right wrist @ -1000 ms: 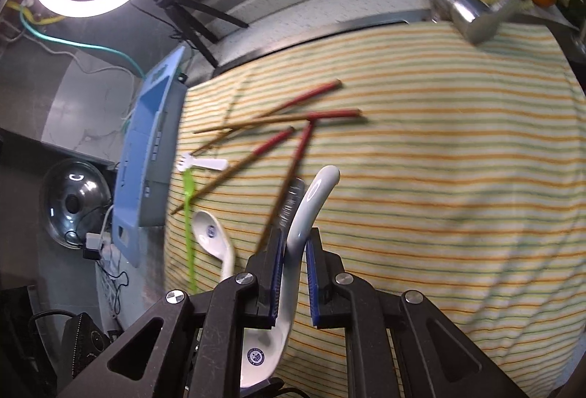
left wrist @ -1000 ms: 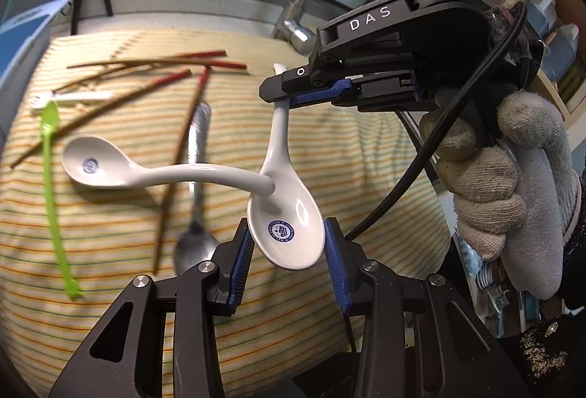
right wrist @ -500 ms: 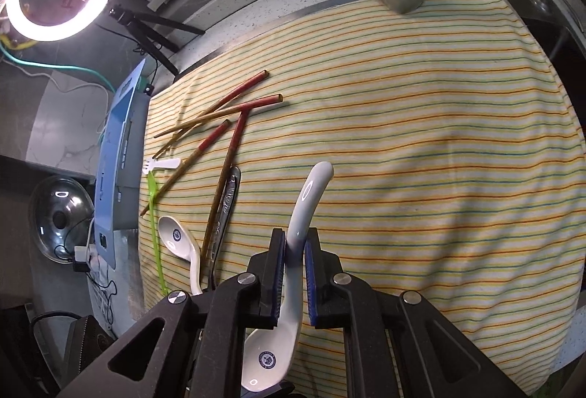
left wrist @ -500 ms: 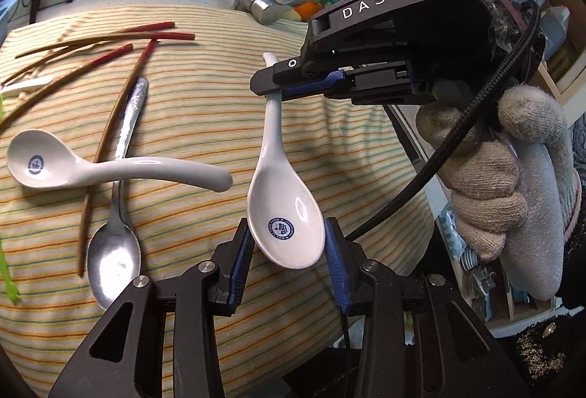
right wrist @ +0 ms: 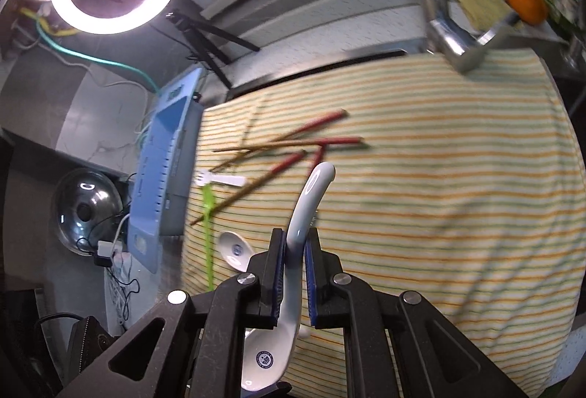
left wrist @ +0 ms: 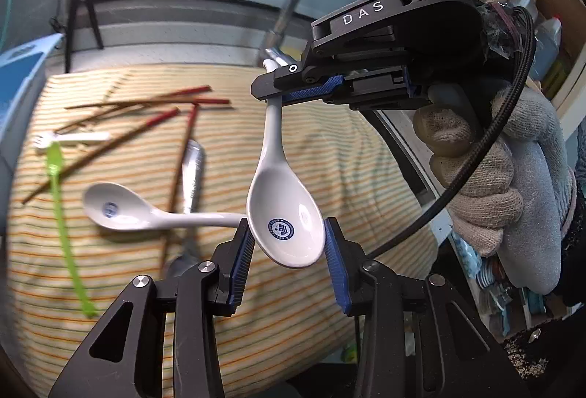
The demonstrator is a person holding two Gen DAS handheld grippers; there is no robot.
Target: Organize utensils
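Holding one white spoon (left wrist: pixel 282 200) at both ends keeps it steady above the striped cloth (left wrist: pixel 348 156). The left gripper (left wrist: pixel 289 251) pinches its bowl at lower centre; the right gripper (right wrist: pixel 295 273) is pressed tight on the handle, while the other spoon (left wrist: pixel 121 209) lies at centre left.

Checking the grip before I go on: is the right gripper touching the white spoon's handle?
Touching. The right wrist view shows the right gripper with both blue pads pressed against the white spoon handle.

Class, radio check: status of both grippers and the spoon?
Right gripper shut on white spoon handle. Left gripper clamps its bowl. Spoon held off the striped cloth. Nothing blocking.
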